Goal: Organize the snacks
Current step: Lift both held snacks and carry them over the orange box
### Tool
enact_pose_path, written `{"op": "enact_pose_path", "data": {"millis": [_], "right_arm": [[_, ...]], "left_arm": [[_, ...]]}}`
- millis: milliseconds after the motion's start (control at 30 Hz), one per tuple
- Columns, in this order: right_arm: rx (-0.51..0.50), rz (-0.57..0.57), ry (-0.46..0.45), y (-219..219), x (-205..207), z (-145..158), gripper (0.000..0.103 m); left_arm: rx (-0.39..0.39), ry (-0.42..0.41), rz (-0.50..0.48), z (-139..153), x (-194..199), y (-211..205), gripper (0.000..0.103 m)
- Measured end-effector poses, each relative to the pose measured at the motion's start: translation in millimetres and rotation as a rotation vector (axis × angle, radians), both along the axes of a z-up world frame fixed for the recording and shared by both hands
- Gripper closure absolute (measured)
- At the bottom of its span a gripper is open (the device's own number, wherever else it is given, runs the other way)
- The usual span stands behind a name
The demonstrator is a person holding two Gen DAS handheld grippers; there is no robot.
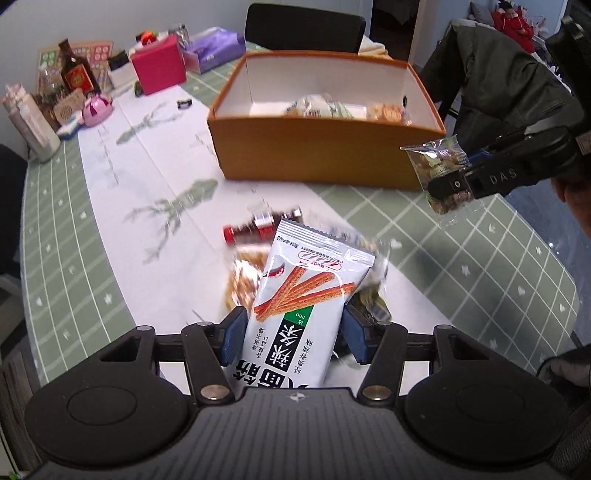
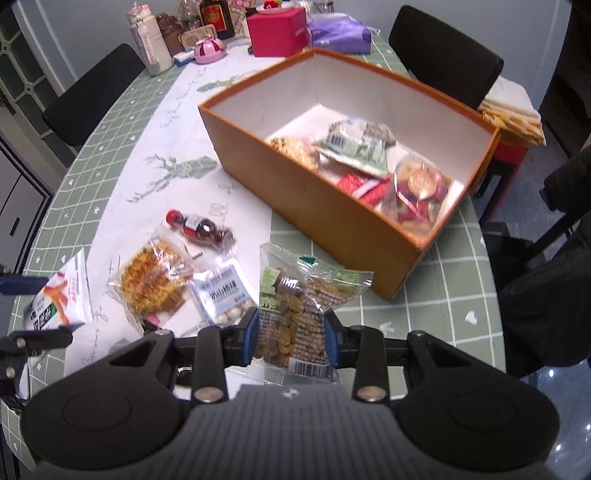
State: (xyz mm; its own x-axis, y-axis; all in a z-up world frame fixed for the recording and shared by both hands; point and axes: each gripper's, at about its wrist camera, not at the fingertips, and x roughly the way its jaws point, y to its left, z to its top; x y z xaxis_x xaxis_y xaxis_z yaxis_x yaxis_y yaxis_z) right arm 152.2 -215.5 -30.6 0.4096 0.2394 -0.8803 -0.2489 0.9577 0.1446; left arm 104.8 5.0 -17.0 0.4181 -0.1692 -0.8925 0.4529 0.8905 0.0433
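Tilting steeply down over the bench [image 1: 74,236], the left tongs [image 1: 293,334] stand part-way open with both blue pads pressed on a white spicy-strip packet [image 1: 295,295], lifted clear of the cloth. The right tongs [image 2: 290,338] point down likewise, nipped tight on a clear packet of brown snack pieces [image 2: 295,310], also raised off the bench; in the left wrist view that pack hangs at the right edge, just before the near corner of the orange box [image 2: 332,206].

The box stands open beyond both hands, with several wrapped snacks lying in it. Still on the cloth below are a small red-capped bottle [image 2: 201,229], a bag of golden crisps [image 2: 151,280] and a blue-labelled bag of white balls [image 2: 221,295]. Jars, a red box [image 2: 277,31] and a purple pack [image 2: 338,33] crowd the far end.

The white packet carries large black Chinese characters and the pinyin "là tiáo"; the right tongs' arm reads "DAS".
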Motion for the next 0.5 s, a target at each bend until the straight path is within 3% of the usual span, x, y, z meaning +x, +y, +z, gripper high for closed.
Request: {"op": "enact_pose_path", "data": {"millis": [267,500], "right_arm": [[-0.012,0.002,-0.070,-9,31,36,0.069],[-0.022,0.007,-0.077,-20,62,50,0.069]], "left_arm": [[0.012,-0.064,-0.033,30,48,-14,0.039],[0.039,-0.077,-0.085,42,90,-36,0.039]]}}
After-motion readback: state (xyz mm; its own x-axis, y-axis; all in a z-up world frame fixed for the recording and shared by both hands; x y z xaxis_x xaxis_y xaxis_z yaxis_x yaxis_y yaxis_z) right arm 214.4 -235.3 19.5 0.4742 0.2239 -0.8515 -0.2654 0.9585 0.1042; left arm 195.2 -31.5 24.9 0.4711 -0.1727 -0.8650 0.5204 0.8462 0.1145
